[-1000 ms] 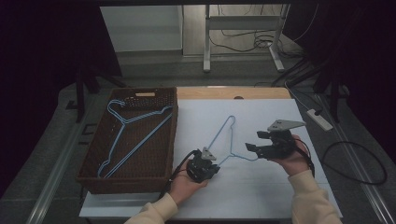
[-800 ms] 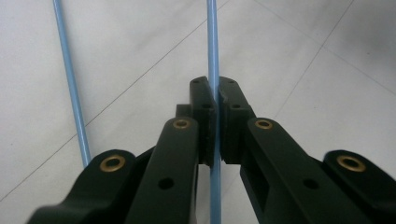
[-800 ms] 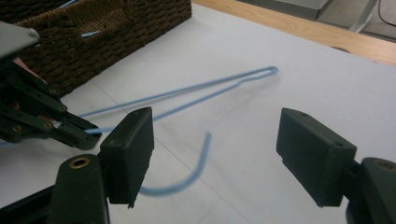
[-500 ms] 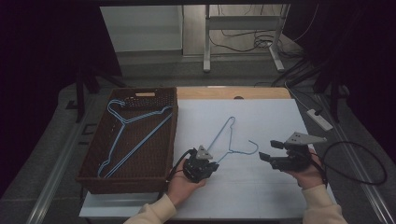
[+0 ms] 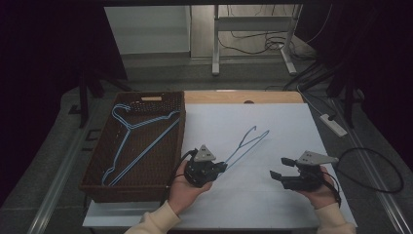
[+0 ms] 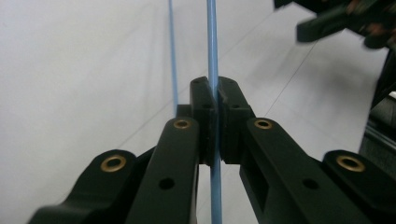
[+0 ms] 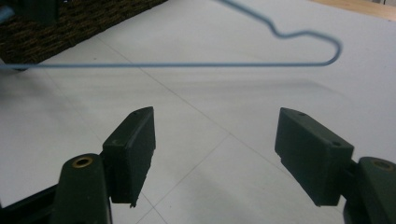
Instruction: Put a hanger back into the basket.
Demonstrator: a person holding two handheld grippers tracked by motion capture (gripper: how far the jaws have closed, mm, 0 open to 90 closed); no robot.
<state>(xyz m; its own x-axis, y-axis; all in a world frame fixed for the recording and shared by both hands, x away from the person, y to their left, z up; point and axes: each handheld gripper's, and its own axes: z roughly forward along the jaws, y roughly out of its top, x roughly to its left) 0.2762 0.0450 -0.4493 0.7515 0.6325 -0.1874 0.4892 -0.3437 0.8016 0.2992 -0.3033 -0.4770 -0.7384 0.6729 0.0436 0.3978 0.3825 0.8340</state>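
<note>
While right gripper [image 5: 278, 168], jaws now wide and empty, is backing away from basket [image 5: 100, 161], left gripper [image 5: 220, 167] is clamping blue hanger [image 5: 248, 141] alone for transfer.

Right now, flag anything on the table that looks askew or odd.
Nothing looks damaged or spilled. The one oddity: a blue hanger is held up at a slant off the white table, pinched by the shut left gripper. The right gripper is open, apart from it. Two hangers lie in the basket.
</note>
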